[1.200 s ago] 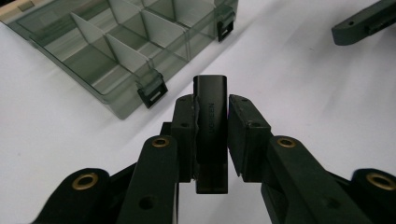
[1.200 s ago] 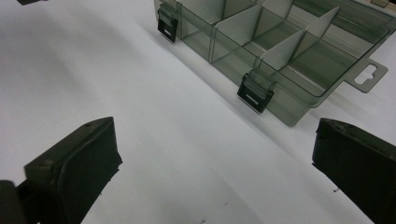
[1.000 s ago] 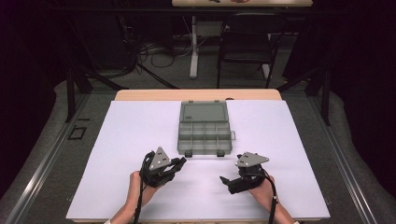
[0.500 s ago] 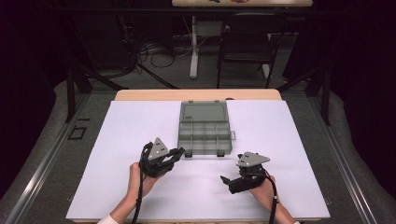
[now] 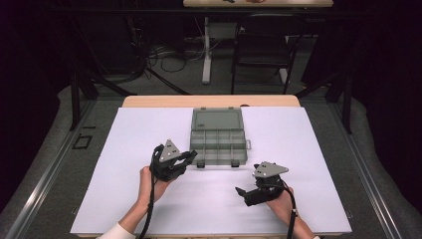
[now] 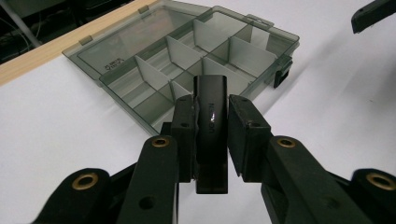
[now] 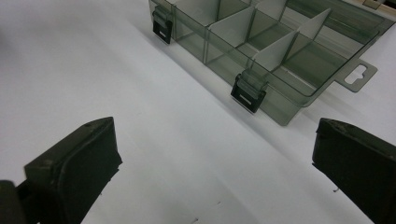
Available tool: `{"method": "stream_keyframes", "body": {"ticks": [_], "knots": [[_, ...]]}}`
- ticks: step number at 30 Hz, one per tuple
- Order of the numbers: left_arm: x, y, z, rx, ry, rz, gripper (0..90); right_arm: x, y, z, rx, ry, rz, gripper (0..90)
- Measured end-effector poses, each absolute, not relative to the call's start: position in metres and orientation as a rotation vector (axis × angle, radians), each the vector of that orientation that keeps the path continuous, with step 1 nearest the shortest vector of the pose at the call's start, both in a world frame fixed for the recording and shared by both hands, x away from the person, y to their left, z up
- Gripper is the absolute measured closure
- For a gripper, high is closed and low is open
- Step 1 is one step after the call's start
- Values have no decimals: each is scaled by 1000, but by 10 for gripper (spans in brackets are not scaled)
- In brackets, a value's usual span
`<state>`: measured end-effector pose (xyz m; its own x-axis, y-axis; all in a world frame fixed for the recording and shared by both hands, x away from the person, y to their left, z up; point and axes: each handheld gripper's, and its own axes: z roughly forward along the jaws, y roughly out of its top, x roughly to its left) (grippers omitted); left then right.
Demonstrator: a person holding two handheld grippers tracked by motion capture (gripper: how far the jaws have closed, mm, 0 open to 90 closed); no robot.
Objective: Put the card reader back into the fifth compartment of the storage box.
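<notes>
High view: white desk (image 5: 124,189) carrying one open grey compartment box (image 5: 219,145), its lid laid flat on the far side, tray with dividers on the near side, two dark latches on the near wall. Left gripper (image 5: 186,158) just beside the tray's near left corner, jaws aimed toward the box. Right gripper (image 5: 240,190) well apart from the box on bare desk, aimed leftward. Beyond the desk: chair, cables, a stand.

Left gripper view: jaws closed on a small black block (image 6: 211,126), pads pressing both its sides; the block's long axis runs along the jaws, its far end pointing at the compartment box (image 6: 154,51). Faint lettering on its top face, unreadable. Nothing between block and tray. Tip of the other gripper at the upper right edge.

Right gripper view: right gripper (image 7: 215,163) jaws wide apart, nothing held; bare desk between them. Compartment box (image 7: 299,60) ahead, both latches (image 7: 248,95) and a hang tab on the end wall seen close
</notes>
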<state>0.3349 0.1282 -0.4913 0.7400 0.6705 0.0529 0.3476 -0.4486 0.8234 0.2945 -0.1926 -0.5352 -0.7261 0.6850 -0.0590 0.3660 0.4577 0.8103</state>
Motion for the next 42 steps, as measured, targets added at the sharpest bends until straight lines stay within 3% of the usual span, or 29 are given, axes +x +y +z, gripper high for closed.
{"method": "stream_keyframes", "body": {"ticks": [42], "knots": [[385,117,-496,2030,872,445,731,294,-192,-535,884,2325,1157,0]]}}
